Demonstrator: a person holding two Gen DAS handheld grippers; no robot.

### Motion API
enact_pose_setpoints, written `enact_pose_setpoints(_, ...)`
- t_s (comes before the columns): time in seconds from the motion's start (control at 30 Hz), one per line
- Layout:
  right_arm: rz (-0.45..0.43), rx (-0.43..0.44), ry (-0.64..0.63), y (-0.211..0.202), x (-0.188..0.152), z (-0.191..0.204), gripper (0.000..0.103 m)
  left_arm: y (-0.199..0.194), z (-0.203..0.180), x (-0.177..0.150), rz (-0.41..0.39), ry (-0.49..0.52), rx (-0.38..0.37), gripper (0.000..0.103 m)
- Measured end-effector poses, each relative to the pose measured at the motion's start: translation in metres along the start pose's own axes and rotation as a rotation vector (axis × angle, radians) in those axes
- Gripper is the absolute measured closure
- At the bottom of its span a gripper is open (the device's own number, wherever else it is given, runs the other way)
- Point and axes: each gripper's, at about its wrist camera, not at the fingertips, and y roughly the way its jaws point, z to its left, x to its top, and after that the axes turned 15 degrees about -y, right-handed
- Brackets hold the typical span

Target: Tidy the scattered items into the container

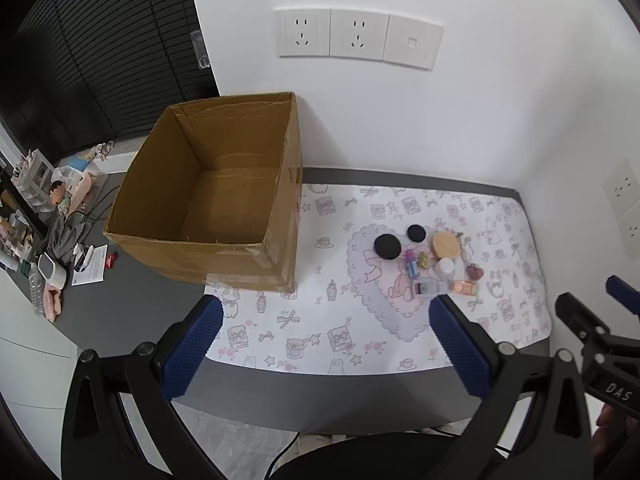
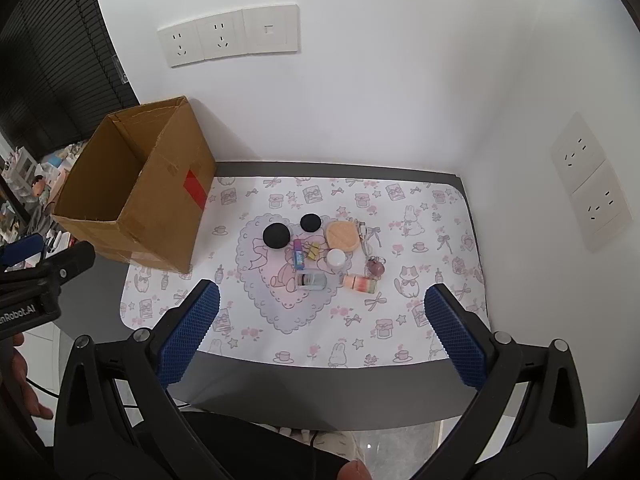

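Grey table [image 2: 320,384] lay nearest, both grippers, left gripper [image 1: 326,344] and right gripper [image 2: 320,332], spread empty above it. Beyond, small items [image 2: 320,252] clustered unsorted on the patterned mat [image 2: 420,320]; farther left, the cardboard box [image 1: 208,200] looked empty—nothing tidied yet.

The cardboard box [image 2: 132,200] stood open-topped and empty at the table's [image 2: 320,384] left; bare mat [image 2: 400,340] lay clear before the clustered items [image 2: 320,256].
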Motion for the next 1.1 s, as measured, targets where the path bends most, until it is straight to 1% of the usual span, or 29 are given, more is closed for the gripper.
enact_pose_setpoints(0.13,-0.001,0.002,-0.004,0.000,0.000,0.000,0.000,0.000,-0.006,0.002,-0.010,0.016,0.006,0.000)
enact_pose_setpoints(0.2,-0.004,0.003,-0.010,0.000,0.002,0.001,0.000,-0.003,-0.007,-0.003,-0.014,0.015,0.007,0.000)
enact_pose_setpoints(0.67,0.002,0.001,-0.008,0.002,0.014,0.003,0.000,0.001,-0.008,0.006,-0.011,0.024,-0.005,0.000)
enact_pose_setpoints(1.1,-0.011,-0.014,0.011,0.005,0.011,-0.003,0.000,0.005,-0.011,0.009,-0.009,0.040,-0.018,0.000)
